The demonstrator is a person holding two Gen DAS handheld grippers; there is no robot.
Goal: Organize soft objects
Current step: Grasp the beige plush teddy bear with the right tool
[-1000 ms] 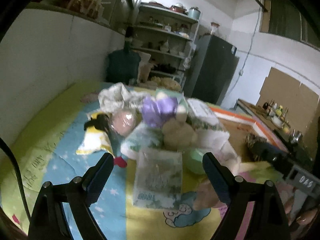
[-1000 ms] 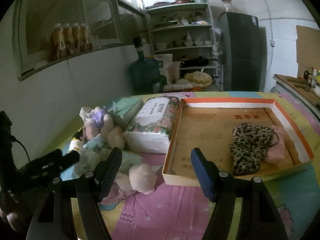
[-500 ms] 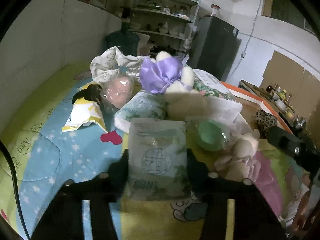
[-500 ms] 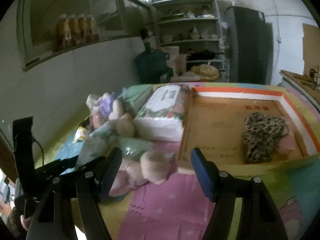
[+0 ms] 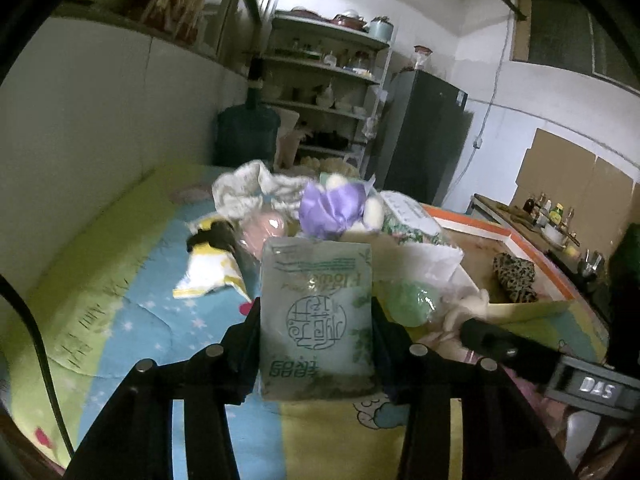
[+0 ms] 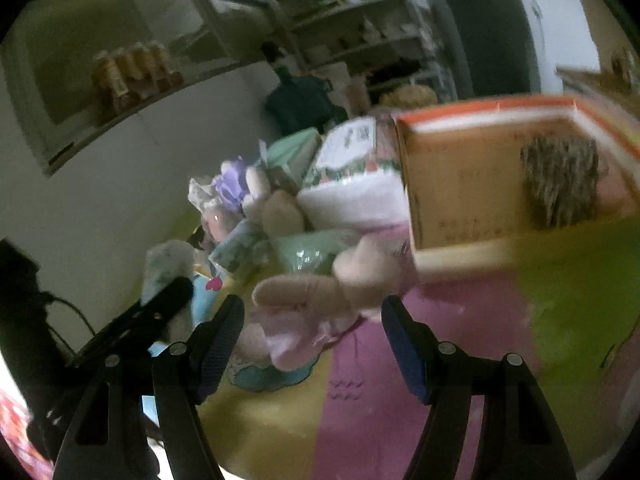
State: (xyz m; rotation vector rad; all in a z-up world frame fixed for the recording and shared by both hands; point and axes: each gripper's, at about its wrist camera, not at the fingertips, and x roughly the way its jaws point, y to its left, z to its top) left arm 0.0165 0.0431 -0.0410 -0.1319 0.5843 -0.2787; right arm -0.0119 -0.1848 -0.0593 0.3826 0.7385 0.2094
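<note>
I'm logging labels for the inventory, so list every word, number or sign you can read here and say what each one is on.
"DAS": grey tag on the right gripper, seen from the left wrist view.
Tissue pack held in the left gripper: a round seal and a line of characters, upside down, not readable.
Orange box: printed lines on its floor, blurred.
Floral box: white label, blurred.

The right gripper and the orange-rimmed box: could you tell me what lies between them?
In the right wrist view, a pink plush toy lies between the right gripper and the box.
</note>
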